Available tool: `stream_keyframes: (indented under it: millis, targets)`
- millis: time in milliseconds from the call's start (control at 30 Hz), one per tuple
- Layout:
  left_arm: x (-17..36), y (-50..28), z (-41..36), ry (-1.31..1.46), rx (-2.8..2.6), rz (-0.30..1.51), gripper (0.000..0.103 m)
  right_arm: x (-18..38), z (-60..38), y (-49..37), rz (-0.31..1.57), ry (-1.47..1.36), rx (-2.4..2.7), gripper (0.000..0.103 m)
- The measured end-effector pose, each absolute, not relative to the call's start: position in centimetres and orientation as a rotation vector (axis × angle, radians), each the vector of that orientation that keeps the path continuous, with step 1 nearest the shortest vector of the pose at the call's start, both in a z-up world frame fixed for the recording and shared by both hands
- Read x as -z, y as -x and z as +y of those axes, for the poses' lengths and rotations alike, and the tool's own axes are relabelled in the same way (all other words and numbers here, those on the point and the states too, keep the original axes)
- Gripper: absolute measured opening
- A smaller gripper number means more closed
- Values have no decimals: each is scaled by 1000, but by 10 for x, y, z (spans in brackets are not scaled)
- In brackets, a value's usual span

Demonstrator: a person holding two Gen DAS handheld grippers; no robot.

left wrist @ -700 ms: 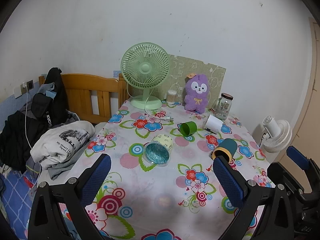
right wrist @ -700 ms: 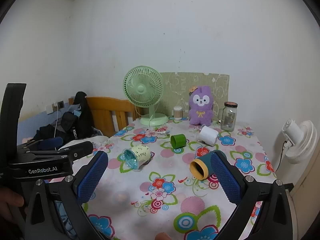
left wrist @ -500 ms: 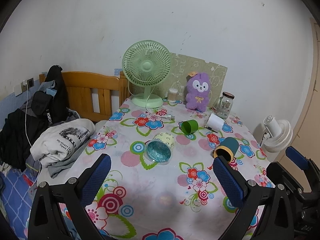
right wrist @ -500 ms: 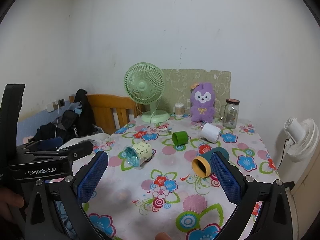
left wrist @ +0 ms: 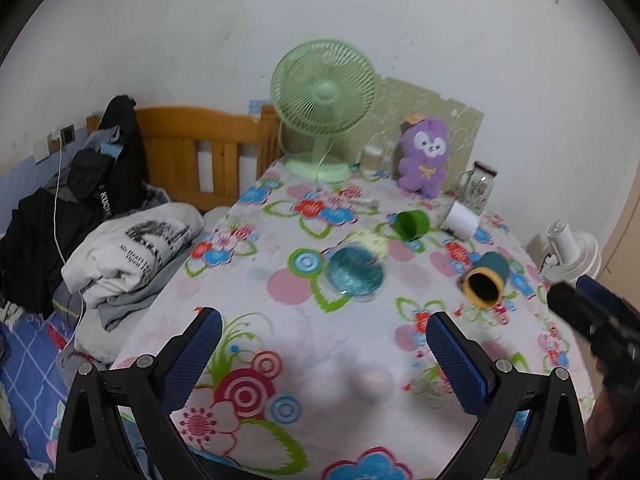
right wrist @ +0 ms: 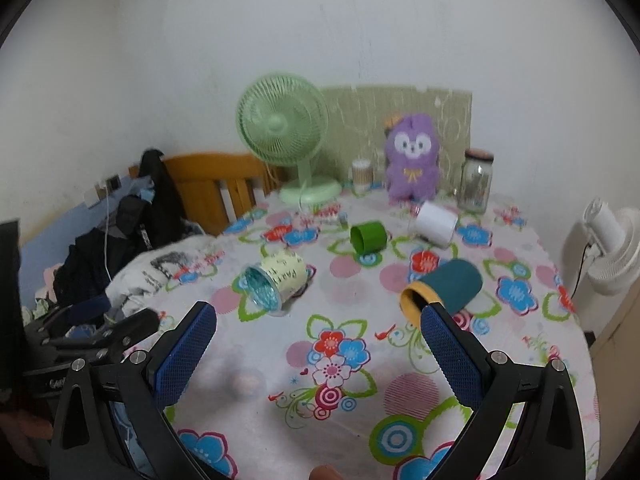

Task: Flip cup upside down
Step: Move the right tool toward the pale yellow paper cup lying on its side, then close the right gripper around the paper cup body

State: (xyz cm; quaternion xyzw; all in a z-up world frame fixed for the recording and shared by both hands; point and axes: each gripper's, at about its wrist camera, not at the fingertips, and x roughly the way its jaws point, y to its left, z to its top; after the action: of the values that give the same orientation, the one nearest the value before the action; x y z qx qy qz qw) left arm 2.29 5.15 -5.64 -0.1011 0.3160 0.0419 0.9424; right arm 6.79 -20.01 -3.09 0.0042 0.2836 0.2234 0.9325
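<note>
Both the left gripper [left wrist: 323, 354] and right gripper [right wrist: 320, 344] gape empty, short of the teal cup [right wrist: 444, 289]. Lying on its side, it may roll off if nudged

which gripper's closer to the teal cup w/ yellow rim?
Right gripper: the teal cup lies at its right fingertip. Left gripper sits farther back and to the cup's left.
</note>
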Motion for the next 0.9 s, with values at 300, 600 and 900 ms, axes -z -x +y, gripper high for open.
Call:
stream_keyframes:
  millis: [300,600,900]
  targets:
    - [91,-49,81,133,-142,713,103,61,-150,-154,828,-111,-507,103]
    - [108,-54,104,147,-176,751,103,101,-87,-244,1116,-192,-497,103]
    - [110,-54,115,160,-187,758,103,129,-62,-273,1272,-242,-503,88]
